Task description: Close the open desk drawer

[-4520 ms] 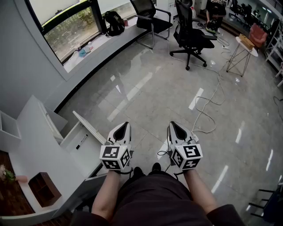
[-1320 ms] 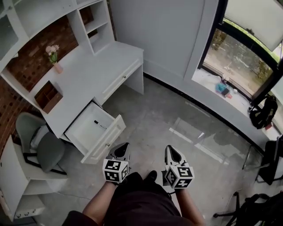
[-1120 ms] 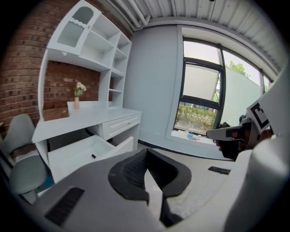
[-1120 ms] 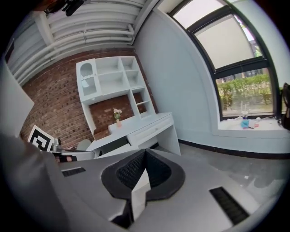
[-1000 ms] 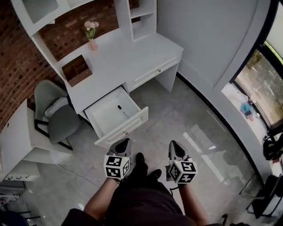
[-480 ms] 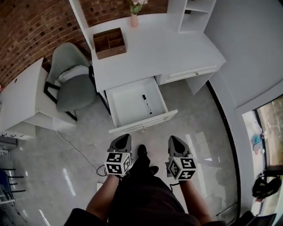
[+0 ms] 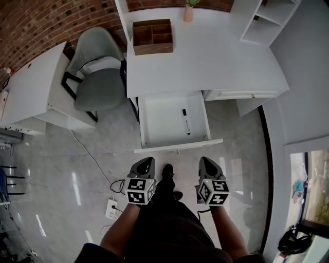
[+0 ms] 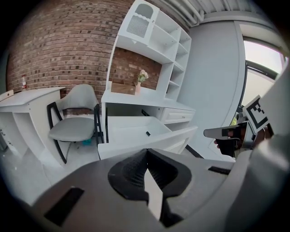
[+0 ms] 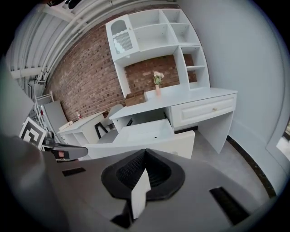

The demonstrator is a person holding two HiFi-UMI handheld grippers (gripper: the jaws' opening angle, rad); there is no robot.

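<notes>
The white desk point(image 7: 205, 61) has one drawer point(image 7: 154, 120) pulled fully out toward me, with a black marker point(image 7: 185, 121) lying inside. Its front panel point(image 7: 178, 146) faces me, a short way ahead of both grippers. My left gripper point(image 7: 145, 162) and right gripper point(image 7: 205, 160) hang side by side over the floor, both shut and holding nothing. In the left gripper view the left gripper point(image 8: 146, 154) points at the drawer point(image 8: 145, 141) slightly right of centre. In the right gripper view the right gripper point(image 9: 145, 153) points at the drawer point(image 9: 152, 140) ahead.
A grey chair point(image 7: 100, 77) stands left of the drawer, beside a second white desk point(image 7: 36, 87). A wooden organiser point(image 7: 152, 36) and a pink vase point(image 7: 188, 13) sit on the desk top. A closed drawer point(image 7: 241, 94) is at the right. A floor socket point(image 7: 112, 209) lies near my left foot.
The view swung from the window and office chairs round to the desk. The open drawer moved from the left to straight ahead of the grippers. Both grippers stayed shut.
</notes>
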